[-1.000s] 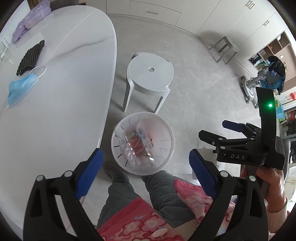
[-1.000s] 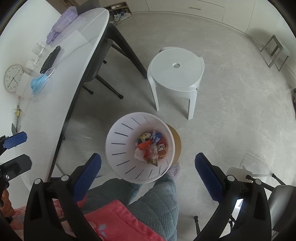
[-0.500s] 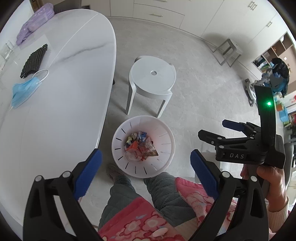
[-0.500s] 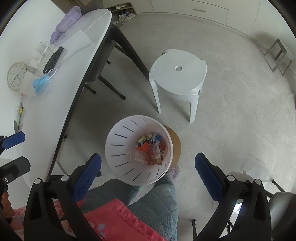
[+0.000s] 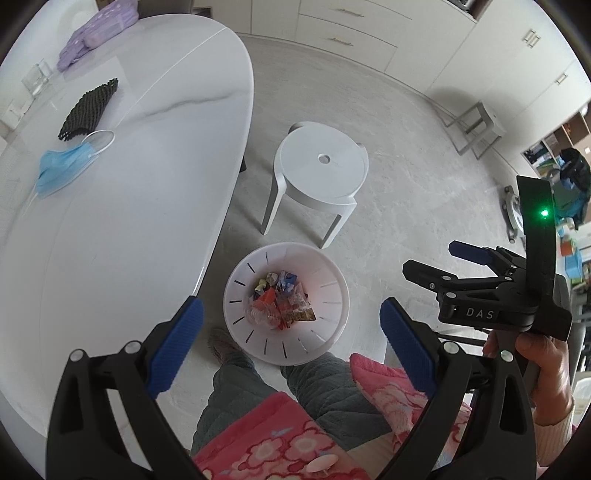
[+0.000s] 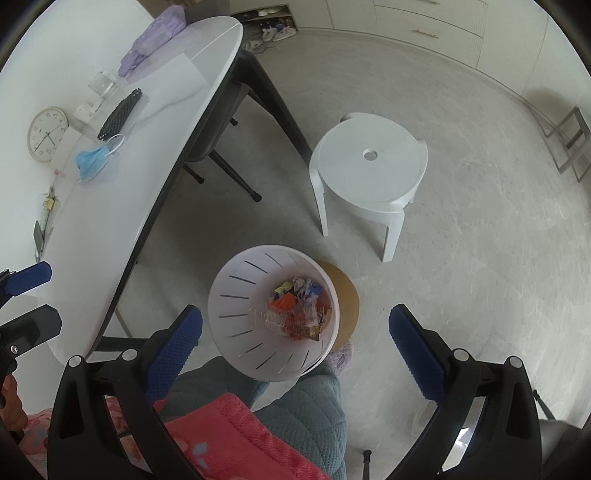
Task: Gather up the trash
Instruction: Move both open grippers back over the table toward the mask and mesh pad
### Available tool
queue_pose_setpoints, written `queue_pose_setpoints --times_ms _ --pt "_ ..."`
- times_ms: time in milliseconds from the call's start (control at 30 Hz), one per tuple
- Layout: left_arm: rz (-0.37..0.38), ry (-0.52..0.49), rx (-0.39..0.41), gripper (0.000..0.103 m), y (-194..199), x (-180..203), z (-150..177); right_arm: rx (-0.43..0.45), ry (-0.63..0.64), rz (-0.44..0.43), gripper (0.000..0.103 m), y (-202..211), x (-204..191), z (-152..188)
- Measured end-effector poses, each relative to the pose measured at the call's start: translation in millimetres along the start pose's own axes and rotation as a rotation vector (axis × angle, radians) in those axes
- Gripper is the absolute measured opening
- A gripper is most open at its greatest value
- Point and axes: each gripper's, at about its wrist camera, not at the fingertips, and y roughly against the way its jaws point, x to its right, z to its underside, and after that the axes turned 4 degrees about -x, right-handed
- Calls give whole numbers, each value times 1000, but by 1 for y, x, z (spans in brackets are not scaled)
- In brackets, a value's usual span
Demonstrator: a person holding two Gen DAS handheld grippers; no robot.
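Note:
A white slotted trash bin stands on the floor by the person's knees. It holds colourful wrappers and a crumpled clear plastic bottle. My left gripper is open and empty, high above the bin. My right gripper is open and empty, also above the bin; it shows in the left wrist view to the right. A blue face mask lies on the white table.
A white plastic stool stands beyond the bin. A black mesh item, a purple pouch, a clock and a glass are on the table. A dark chair is tucked under it.
Both grippers have risen and pulled back from the bin, which looks smaller. The clear bottle that was dropping into the bin a second ago now lies among the wrappers.

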Motion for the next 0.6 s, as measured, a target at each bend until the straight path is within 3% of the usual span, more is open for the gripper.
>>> queue_pose_setpoints --times_ms 233,333,500,600 --pt "-26 47 21 92 3 -5 -2 4 38 -26 100 0 -1 -8" --pt "-55 129 45 94 8 -26 -4 12 76 -42 100 0 -9 -12" --pt "-59 380 59 95 15 -97 -17 2 127 -62 100 -6 -33 -27" --pt "-72 586 98 95 19 -155 -36 -12 142 -72 100 -14 -50 -39"
